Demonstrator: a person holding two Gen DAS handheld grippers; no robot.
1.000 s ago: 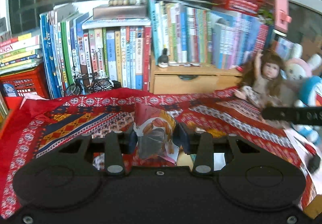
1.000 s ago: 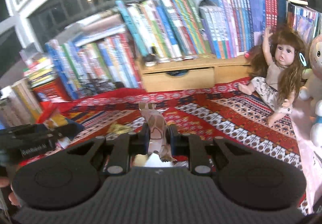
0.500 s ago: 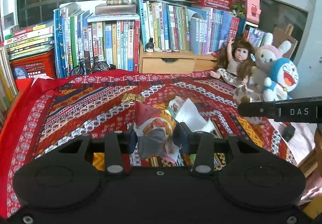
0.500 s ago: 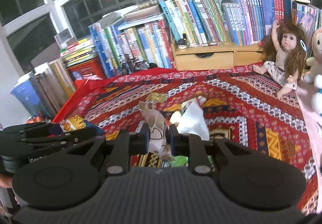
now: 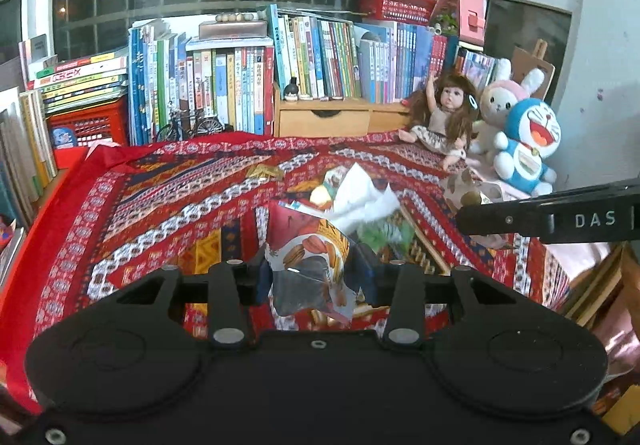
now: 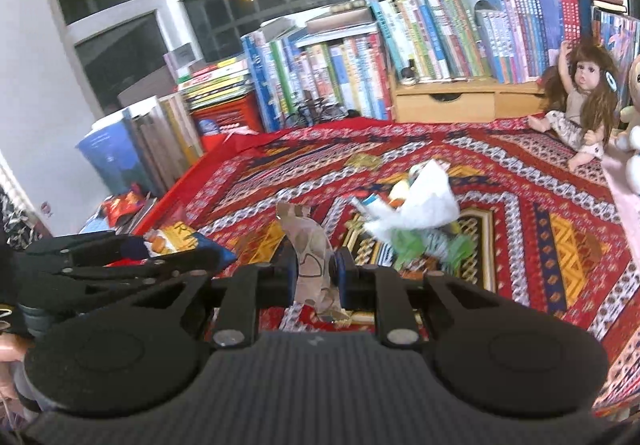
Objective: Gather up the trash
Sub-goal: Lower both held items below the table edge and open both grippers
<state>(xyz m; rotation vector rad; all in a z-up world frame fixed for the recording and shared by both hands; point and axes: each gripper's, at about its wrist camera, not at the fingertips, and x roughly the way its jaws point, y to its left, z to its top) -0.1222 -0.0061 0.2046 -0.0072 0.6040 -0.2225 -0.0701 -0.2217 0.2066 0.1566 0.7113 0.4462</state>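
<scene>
My left gripper (image 5: 314, 279) is shut on a crumpled snack wrapper (image 5: 308, 265) printed with nuts, held above the red patterned cloth (image 5: 160, 205). My right gripper (image 6: 314, 277) is shut on a beige patterned wrapper (image 6: 310, 257), also above the cloth. A pile of trash lies mid-cloth: white crumpled paper (image 6: 420, 201) (image 5: 360, 197) over green plastic (image 6: 424, 245). A small gold wrapper (image 5: 264, 172) (image 6: 364, 161) lies farther back. The right gripper shows at the right edge of the left wrist view (image 5: 552, 219); the left gripper shows at the left of the right wrist view (image 6: 120, 265).
Rows of books (image 5: 224, 85) and a wooden drawer box (image 5: 324, 121) stand along the back. A doll (image 5: 440, 117) and plush toys (image 5: 524, 149) sit at the back right. A toy bicycle (image 5: 188, 125) and a red crate (image 5: 88, 125) are at the back left.
Both grippers have pulled back and risen from the cloth, each still holding its wrapper. More of the cloth and the trash pile has come into view.
</scene>
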